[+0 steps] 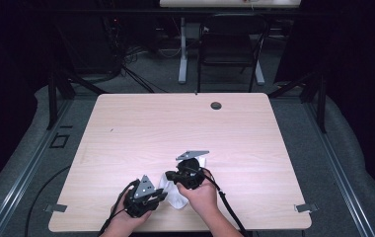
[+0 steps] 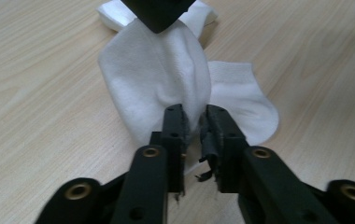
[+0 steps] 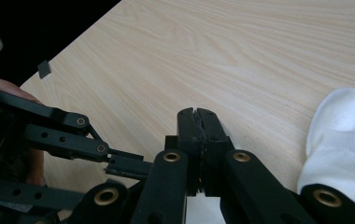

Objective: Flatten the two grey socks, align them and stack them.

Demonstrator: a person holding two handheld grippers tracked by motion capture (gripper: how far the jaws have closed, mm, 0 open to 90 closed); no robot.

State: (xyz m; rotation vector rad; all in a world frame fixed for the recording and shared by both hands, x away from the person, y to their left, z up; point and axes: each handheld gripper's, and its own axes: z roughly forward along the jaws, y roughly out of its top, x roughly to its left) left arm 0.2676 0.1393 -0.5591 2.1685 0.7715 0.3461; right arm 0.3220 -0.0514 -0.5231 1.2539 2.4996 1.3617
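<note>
A white sock (image 2: 161,88) is pinched at its edge by the left gripper (image 2: 192,122), draped just ahead. The right gripper (image 3: 198,122) is clenched empty beside it; folding seems under way, needing a regrasp.

I saw a plain white sock (image 2: 166,79) on my pale wood-grain table (image 1: 141,123); both grippers, left (image 1: 162,196) and right (image 3: 198,113), were black, with grey top plates.

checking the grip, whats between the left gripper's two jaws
A fold of the white sock: in the left gripper view, the left gripper pinches its lower edge.
</note>
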